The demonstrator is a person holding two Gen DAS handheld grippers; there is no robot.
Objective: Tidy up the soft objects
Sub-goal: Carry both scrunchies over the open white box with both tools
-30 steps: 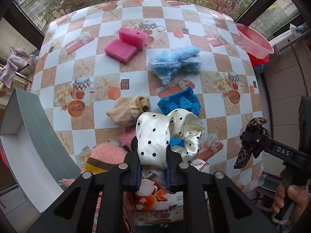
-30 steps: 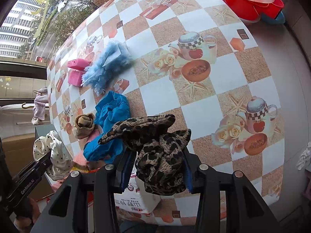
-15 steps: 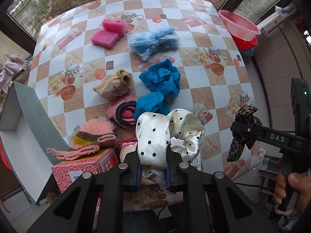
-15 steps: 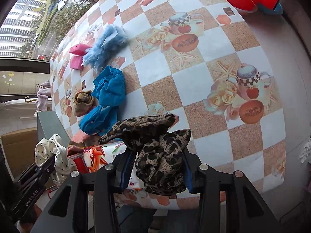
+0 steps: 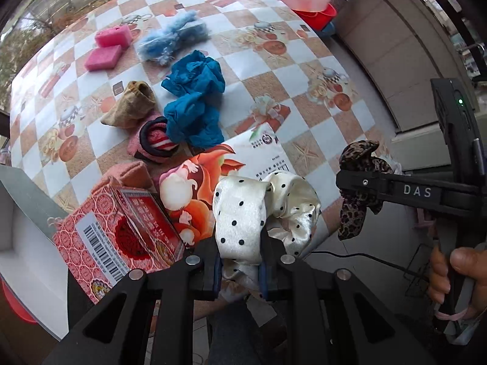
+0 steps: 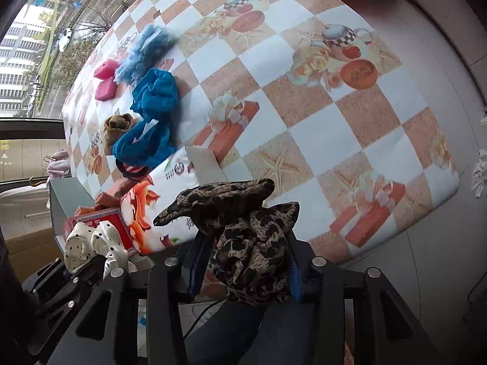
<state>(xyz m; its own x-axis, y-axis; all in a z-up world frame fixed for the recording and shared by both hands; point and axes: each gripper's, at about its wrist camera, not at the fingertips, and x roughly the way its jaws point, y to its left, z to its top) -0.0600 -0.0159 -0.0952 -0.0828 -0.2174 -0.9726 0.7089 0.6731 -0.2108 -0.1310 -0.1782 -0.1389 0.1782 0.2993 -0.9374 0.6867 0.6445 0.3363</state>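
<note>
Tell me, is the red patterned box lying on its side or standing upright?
On its side: the red patterned box shows its barcode label and round red opening facing up.

Table (image 5: 304, 97) with checkered teapot-print cloth. On it: two pink sponges (image 5: 105, 50), fluffy light-blue duster thing (image 5: 172, 38), blue cloths (image 5: 193, 100), tan sock (image 5: 129, 109), pink sock (image 5: 152, 141), printed bag (image 5: 213, 176).

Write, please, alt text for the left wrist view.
The left tongs grip a white polka-dot scrunchie above the near edge of a checkered table. At right, the right tongs hold a leopard-print scrunchie. Blue cloths and pink sponges lie beyond.
</note>
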